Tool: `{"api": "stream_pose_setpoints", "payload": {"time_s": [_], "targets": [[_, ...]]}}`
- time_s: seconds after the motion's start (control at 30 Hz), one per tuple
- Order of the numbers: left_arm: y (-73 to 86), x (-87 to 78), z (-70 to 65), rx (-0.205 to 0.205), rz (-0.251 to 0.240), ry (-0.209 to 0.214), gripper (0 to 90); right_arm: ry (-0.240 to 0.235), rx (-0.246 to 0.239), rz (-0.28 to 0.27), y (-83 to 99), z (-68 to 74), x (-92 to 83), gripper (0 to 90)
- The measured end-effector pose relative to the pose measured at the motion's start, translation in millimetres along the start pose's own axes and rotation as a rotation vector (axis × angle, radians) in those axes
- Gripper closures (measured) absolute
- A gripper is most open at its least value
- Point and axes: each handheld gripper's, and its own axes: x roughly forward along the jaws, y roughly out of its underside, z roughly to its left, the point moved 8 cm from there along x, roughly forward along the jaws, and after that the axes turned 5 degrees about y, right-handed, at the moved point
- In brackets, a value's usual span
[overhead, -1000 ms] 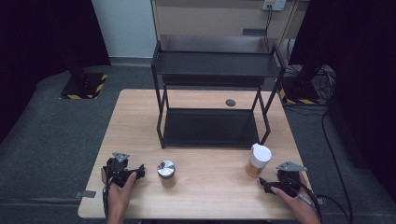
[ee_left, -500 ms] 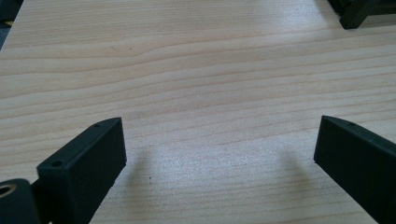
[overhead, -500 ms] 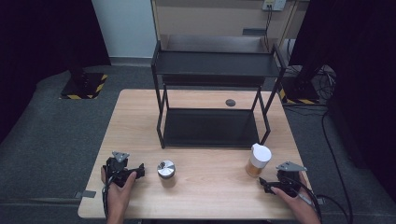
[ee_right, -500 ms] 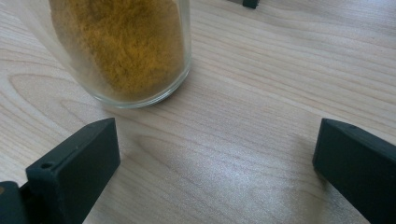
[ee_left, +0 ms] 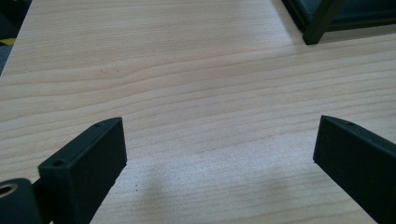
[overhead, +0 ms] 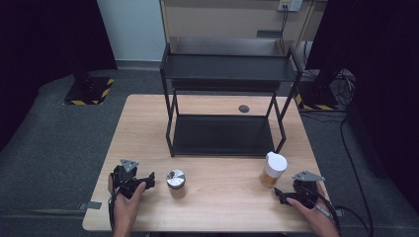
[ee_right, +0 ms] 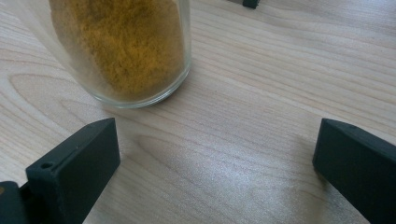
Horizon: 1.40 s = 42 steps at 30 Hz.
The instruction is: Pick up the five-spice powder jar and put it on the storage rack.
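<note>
At table's near edge: left hand-held gripper (overhead: 149,178) agape beside steel-lidded jar (overhead: 175,181); right hand-held gripper (overhead: 277,193) agape near spice jar (overhead: 273,170).

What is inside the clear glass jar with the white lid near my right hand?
The clear glass jar with the white lid holds a yellow-orange powder, seen through the glass in the right gripper view. How high it fills the jar cannot be told.

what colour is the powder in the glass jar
Mustard yellow powder in the glass jar, clearest in the right gripper view.
</note>
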Motion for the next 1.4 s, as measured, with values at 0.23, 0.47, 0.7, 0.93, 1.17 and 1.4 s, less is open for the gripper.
{"api": "stream_pose_setpoints", "payload": {"time_s": [0.23,0.47,0.7,0.93,1.17,1.4], "targets": [[-1.5,-5.7,-1.1,0.006,-0.005,-0.002,1.5,0.000,0.000,0.000,0.0,0.0,0.0,1.5],[-3.1,-10.6,-4.6,0.019,-0.027,-0.007,1.6,0.000,0.000,0.000,0.0,0.0,0.0,1.5],[-4.6,-17.7,-7.0,0.021,-0.051,0.000,1.6,0.000,0.000,0.000,0.0,0.0,0.0,1.5],[-5.8,-22.5,-9.4,0.026,-0.066,0.004,1.6,-0.002,-0.002,-0.001,0.1,-0.1,0.0,1.5],[-7.2,-29.0,-9.8,0.019,-0.080,0.014,1.8,-0.002,-0.003,-0.001,0.1,-0.1,0.0,1.4],[-8.4,-38.0,-11.1,0.008,-0.108,0.014,1.7,-0.002,-0.003,-0.001,0.1,-0.1,0.0,1.4]]}}
